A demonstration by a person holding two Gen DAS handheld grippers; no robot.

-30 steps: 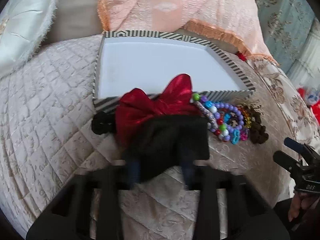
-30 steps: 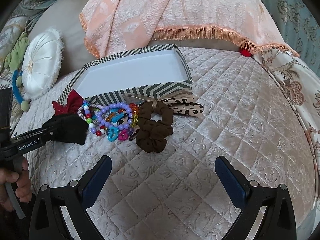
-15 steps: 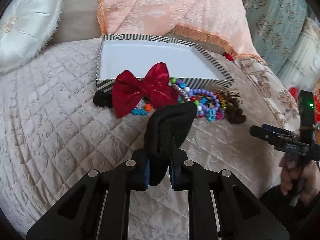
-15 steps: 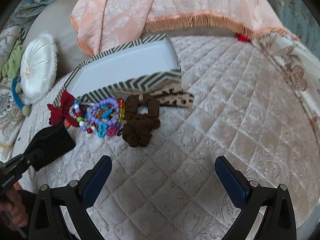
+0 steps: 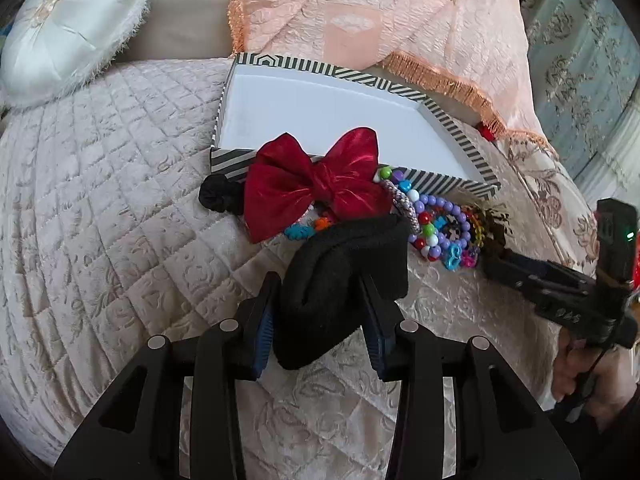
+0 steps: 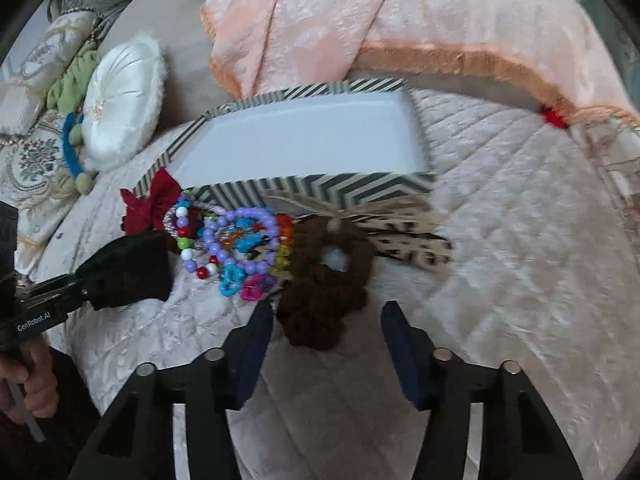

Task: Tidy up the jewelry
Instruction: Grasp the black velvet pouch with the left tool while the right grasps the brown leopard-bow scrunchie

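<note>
My left gripper [image 5: 319, 280] has a folded black hair band [image 5: 348, 256] between its pads; its jaws are opening, and the cloth still fills the gap. The band hangs just short of a red bow [image 5: 316, 184] and a heap of beaded bracelets [image 5: 436, 220]. These lie against the front wall of a striped box [image 5: 452, 128] with a bare white floor. My right gripper [image 6: 326, 312] is closing around the near end of a brown scrunchie [image 6: 324, 280], with its pads clear of it on both sides. A small black scrunchie [image 5: 218, 198] lies left of the bow.
A leopard-print ribbon [image 6: 408, 244] lies between the brown scrunchie and the box. Everything rests on a quilted cream cover [image 5: 100, 200]. A peach fringed blanket [image 5: 360, 12] hangs behind the box and a white round cushion [image 5: 72, 28] sits at the back left. A hand [image 5: 580, 372] holds the right gripper's handle.
The left jaws have spread apart with the black band still between them. The right gripper has moved in on the brown scrunchie and its jaws have narrowed from wide open.
</note>
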